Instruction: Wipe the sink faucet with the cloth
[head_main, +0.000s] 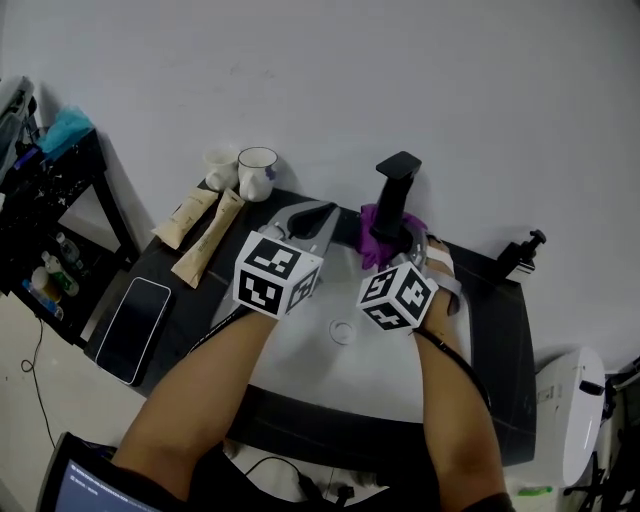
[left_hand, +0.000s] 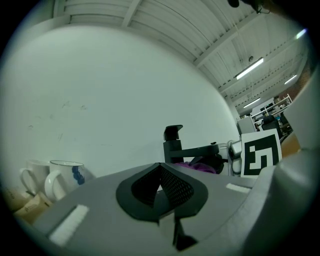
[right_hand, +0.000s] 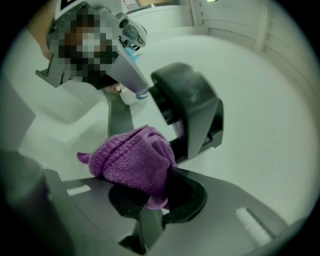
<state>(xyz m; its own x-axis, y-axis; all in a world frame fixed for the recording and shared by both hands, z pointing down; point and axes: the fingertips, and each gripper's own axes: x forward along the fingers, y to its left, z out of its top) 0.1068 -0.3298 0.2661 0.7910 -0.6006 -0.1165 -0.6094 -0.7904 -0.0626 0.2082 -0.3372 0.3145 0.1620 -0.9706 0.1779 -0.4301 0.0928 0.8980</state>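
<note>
The black faucet (head_main: 398, 187) stands at the back rim of the white sink (head_main: 330, 360). A purple cloth (head_main: 377, 232) is bunched against the faucet's base, and my right gripper (head_main: 395, 242) is shut on it. In the right gripper view the cloth (right_hand: 131, 164) bulges from the jaws of the right gripper (right_hand: 160, 197), just short of the faucet (right_hand: 192, 112). My left gripper (head_main: 308, 216) hovers over the sink's back left and is shut on nothing. The left gripper view looks past the left gripper (left_hand: 162, 187) at the faucet (left_hand: 172, 145) and cloth (left_hand: 200, 165).
Two white mugs (head_main: 257, 172), two tubes (head_main: 205, 235) and a phone (head_main: 135, 328) lie on the black counter left of the sink. A dark shelf unit (head_main: 50, 200) stands further left. On the right are a small black fixture (head_main: 520, 255) and a white appliance (head_main: 570, 400).
</note>
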